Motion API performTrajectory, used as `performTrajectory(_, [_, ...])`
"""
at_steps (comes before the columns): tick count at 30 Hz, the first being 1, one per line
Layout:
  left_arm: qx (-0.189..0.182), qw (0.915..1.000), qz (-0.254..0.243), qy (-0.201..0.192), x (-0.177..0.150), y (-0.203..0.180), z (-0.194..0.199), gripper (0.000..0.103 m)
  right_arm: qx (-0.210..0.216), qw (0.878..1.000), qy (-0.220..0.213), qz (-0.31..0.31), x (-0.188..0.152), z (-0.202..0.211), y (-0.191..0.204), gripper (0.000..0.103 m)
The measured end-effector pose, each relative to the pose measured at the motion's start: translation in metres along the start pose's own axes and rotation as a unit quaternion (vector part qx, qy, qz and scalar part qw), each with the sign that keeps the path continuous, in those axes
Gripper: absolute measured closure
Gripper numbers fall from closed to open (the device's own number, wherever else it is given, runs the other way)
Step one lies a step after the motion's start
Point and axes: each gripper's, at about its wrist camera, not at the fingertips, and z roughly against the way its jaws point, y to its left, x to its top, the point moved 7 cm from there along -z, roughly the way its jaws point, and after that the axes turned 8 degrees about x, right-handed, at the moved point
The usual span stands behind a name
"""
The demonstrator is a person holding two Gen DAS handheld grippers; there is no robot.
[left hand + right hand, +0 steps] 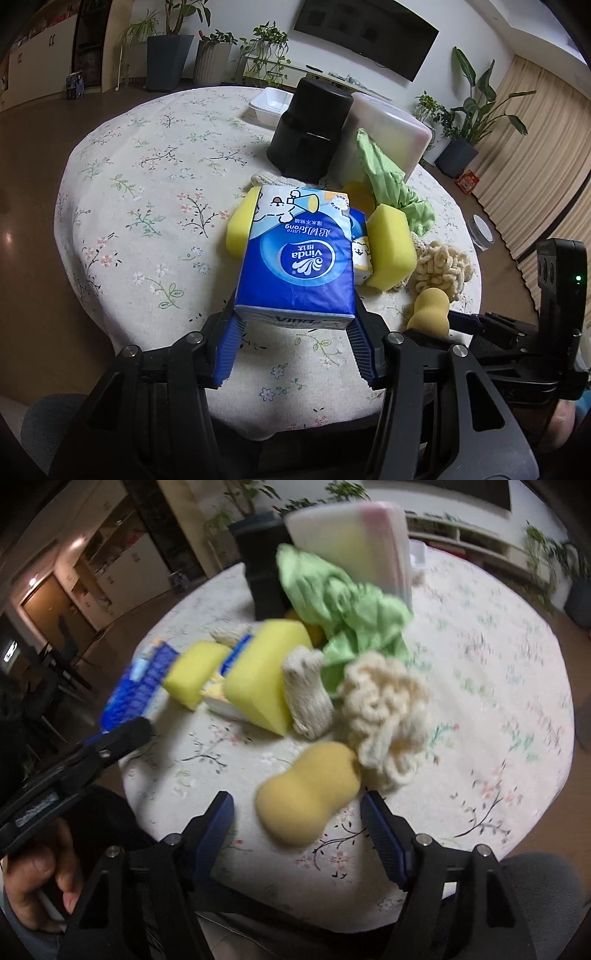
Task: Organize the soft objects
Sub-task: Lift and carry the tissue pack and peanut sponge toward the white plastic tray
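Left gripper [293,334] clamps tissue pack [295,254]. Right gripper [297,829] gapes around peanut-shaped sponge [308,794] (untouched). Next: close, lift gently.

A round table [147,192] in a floral cloth is carrying soft things: a peanut-shaped sponge [308,794] is lying just ahead of the right gripper [297,808], with cream yarn [384,716], yellow sponges [262,679] and green cloth [343,609] sitting beyond.
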Motion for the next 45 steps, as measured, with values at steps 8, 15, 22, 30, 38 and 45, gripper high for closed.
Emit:
performTrajectory(8, [-0.002,1.0000,-0.009,-0.004,-0.001,-0.004,-0.001,0.053,0.010,1.000,-0.018,-0.011,0.001,0.014,-0.006,0.055])
performTrajectory(15, [-0.006,0.9999,-0.015,-0.004,-0.001,-0.007,-0.001,0.053,0.090,0.995,-0.005,-0.049,-0.006,0.030,0.005,0.055])
performTrajectory(22, [-0.003,0.9999,-0.010,-0.007,0.001,-0.001,0.001,0.053,0.137,0.990,-0.039,-0.014,0.010,0.062,0.036,0.055])
performTrajectory(30, [0.003,0.9984,-0.044,-0.037,0.055,0.008,0.017,0.053,0.071,0.992,-0.105,0.019,0.076,0.111,-0.003,0.055])
performTrajectory(38, [0.031,0.9919,-0.099,-0.074,0.178,0.028,0.009,0.053,0.009,0.992,-0.123,0.038,0.176,0.124,-0.087,0.055])
performTrajectory(45, [0.003,0.9874,-0.152,-0.045,0.284,0.015,-0.078,0.053,0.005,0.995,-0.078,0.057,0.274,0.065,-0.141,0.054])
